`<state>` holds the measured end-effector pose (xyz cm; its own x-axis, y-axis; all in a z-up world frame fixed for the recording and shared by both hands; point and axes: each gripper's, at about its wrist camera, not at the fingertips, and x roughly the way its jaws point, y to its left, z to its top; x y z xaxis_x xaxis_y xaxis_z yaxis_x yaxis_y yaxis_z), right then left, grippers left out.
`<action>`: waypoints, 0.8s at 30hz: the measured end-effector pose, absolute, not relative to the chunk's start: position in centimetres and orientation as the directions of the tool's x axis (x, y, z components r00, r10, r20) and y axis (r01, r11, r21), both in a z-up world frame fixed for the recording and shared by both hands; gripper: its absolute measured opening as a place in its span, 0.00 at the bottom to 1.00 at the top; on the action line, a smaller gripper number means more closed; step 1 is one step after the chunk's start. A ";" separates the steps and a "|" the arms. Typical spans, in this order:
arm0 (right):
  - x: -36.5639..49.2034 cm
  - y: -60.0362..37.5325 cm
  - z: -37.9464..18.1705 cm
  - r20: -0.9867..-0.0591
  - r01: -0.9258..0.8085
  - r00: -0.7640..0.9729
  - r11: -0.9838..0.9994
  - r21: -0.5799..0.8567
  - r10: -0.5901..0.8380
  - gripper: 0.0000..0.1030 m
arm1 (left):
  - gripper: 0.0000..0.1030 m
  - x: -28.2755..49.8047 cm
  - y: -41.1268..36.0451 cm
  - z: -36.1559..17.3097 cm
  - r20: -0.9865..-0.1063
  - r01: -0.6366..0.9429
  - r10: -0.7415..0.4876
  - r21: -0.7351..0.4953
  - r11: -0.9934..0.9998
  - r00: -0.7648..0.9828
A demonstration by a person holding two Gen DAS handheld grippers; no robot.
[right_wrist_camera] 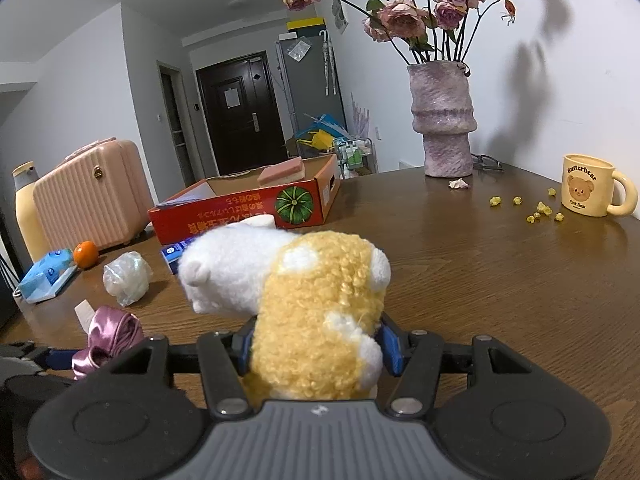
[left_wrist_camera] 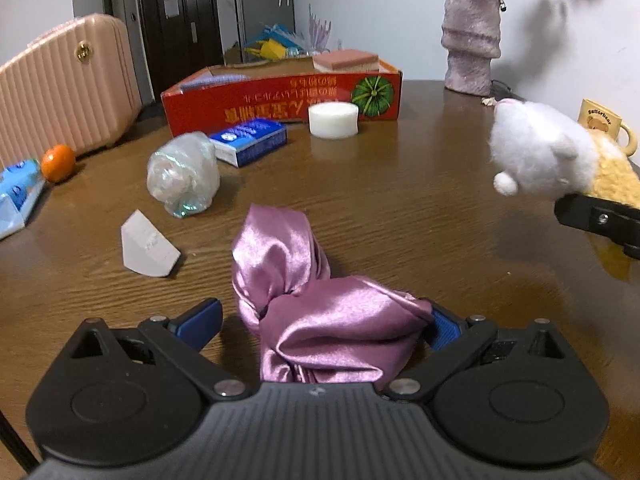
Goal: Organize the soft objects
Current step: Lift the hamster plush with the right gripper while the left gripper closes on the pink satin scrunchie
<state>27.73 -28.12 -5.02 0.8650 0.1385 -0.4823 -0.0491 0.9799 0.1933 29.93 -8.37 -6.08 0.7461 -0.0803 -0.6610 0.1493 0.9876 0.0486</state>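
**Plush toy gripped, satin cloth between open fingers**

The red cardboard box [left_wrist_camera: 280, 96] stands at the far side of the wooden surface [left_wrist_camera: 400, 200] and serves as the landmark here.

The right gripper [right_wrist_camera: 316, 344] has its blue fingers [right_wrist_camera: 390, 346] partly closed on the yellow-and-white plush toy [right_wrist_camera: 316, 320], pressing its curly yellow body from both sides; the toy's white head points toward the box and sits above the surface, well in front of the box's near wall.

The left gripper [left_wrist_camera: 324, 322] stands wide, its fingers [left_wrist_camera: 202, 318] on either side of a crumpled pink satin cloth [left_wrist_camera: 316, 304]. The left-hand finger is clear of the fabric; the right-hand one is partly covered by it, so whether it touches I cannot tell. The cloth lies on the surface well in front of the box.

Just before the box's near wall sit a white foam cylinder [left_wrist_camera: 333, 119] and a blue tissue pack [left_wrist_camera: 250, 140]. A pink sponge [left_wrist_camera: 346, 60] rests on the box's far rim. Nearer than the box lie a crumpled clear plastic bag [left_wrist_camera: 182, 176] and a white foam wedge [left_wrist_camera: 148, 246].
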 end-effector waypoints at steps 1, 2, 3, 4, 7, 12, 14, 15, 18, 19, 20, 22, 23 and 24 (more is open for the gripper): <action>27.8 -28.1 -5.0 -0.483 -0.050 0.865 0.980 0.193 0.139 0.55 | 1.00 30.1 -8.2 -6.1 -0.663 0.150 -0.087 0.039 0.988 0.743; 27.8 -28.1 -5.0 -0.484 -0.049 0.864 0.980 0.193 0.139 0.55 | 1.00 30.2 -8.1 -6.1 -0.666 0.153 -0.094 0.031 0.988 0.740; 27.8 -28.1 -5.0 -0.486 -0.049 0.863 0.980 0.193 0.139 0.55 | 1.00 30.3 -8.0 -6.2 -0.668 0.154 -0.100 0.023 0.988 0.737; 27.9 -28.1 -5.0 -0.487 -0.049 0.862 0.980 0.192 0.139 0.55 | 1.00 30.4 -7.9 -6.2 -0.671 0.156 -0.104 0.017 0.988 0.734; 27.9 -28.0 -5.1 -0.494 -0.048 0.859 0.981 0.189 0.137 0.55 | 0.93 30.3 -7.8 -6.1 -0.668 0.164 -0.116 0.008 0.986 0.735; 28.1 -28.0 -5.2 -0.501 -0.044 0.855 0.982 0.186 0.133 0.56 | 0.72 30.0 -7.8 -5.9 -0.655 0.180 -0.134 0.004 0.984 0.744; 28.2 -27.9 -5.2 -0.504 -0.042 0.854 0.982 0.184 0.131 0.56 | 0.62 29.9 -7.8 -5.7 -0.649 0.183 -0.138 0.002 0.983 0.748; 28.2 -27.9 -5.2 -0.505 -0.041 0.853 0.982 0.184 0.131 0.56 | 0.53 29.8 -7.8 -5.7 -0.646 0.185 -0.140 0.002 0.983 0.750; 28.3 -27.9 -5.2 -0.508 -0.043 0.851 0.982 0.183 0.131 0.56 | 0.43 29.6 -7.6 -5.5 -0.640 0.182 -0.146 -0.009 0.983 0.754; 28.3 -27.8 -5.3 -0.509 -0.043 0.851 0.982 0.182 0.131 0.56 | 0.42 29.6 -7.5 -5.5 -0.639 0.181 -0.148 -0.014 0.983 0.755; 28.3 -27.8 -5.3 -0.510 -0.043 0.850 0.983 0.181 0.131 0.56 | 0.42 29.5 -7.5 -5.5 -0.638 0.179 -0.148 -0.016 0.984 0.756; 28.3 -27.8 -5.3 -0.512 -0.043 0.849 0.983 0.180 0.131 0.56 | 0.41 29.3 -7.4 -5.3 -0.631 0.175 -0.145 -0.014 0.984 0.762; 28.3 -27.8 -5.3 -0.512 -0.044 0.849 0.983 0.181 0.132 0.56 | 0.41 29.2 -7.4 -5.3 -0.625 0.175 -0.144 -0.012 0.985 0.767; 28.3 -27.8 -5.3 -0.512 -0.044 0.849 0.982 0.181 0.133 0.56 | 0.41 29.1 -7.4 -5.2 -0.620 0.178 -0.146 -0.011 0.984 0.771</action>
<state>28.34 -27.81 -5.33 0.8485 0.1329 -0.5122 -0.0443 0.9824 0.1814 29.08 -7.41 -5.18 0.7706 -0.1459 -0.6203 0.1775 0.9841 -0.0109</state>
